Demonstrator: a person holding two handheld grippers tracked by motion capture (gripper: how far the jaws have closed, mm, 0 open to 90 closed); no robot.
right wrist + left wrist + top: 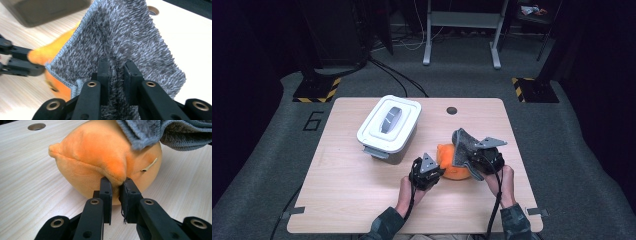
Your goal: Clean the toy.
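**A:** Status?

**B:** Mid-step, wiping or covering, can't tell which. My left gripper [115, 183] is pinched narrow on a fold of the orange plush toy [100, 157], pinning it to the table [362, 190]. My right gripper [116, 65] is clamped on the grey cloth [130, 37], which drapes over the toy's top right.

**A:** Where's the toy exactly?

**B:** Near-centre of the table, right of my left hand [408, 189], near and right of the white lidded container [389, 127]. It's resting on the wood, apart from the container.

**A:** Next move?

**B:** My read: drag the cloth across the plush while the left grip keeps it from rolling. That calls for light downward pressure. The body is round and soft, so it'll squash and shift if I push hard.

**A:** Toy condition?

**B:** Rounded, fuzzy orange, with a seam ridge along the side running to a small point on the left. There's one thin pale stitched mark on the right flank. The cloth is shaggy grey with a stitched hem.
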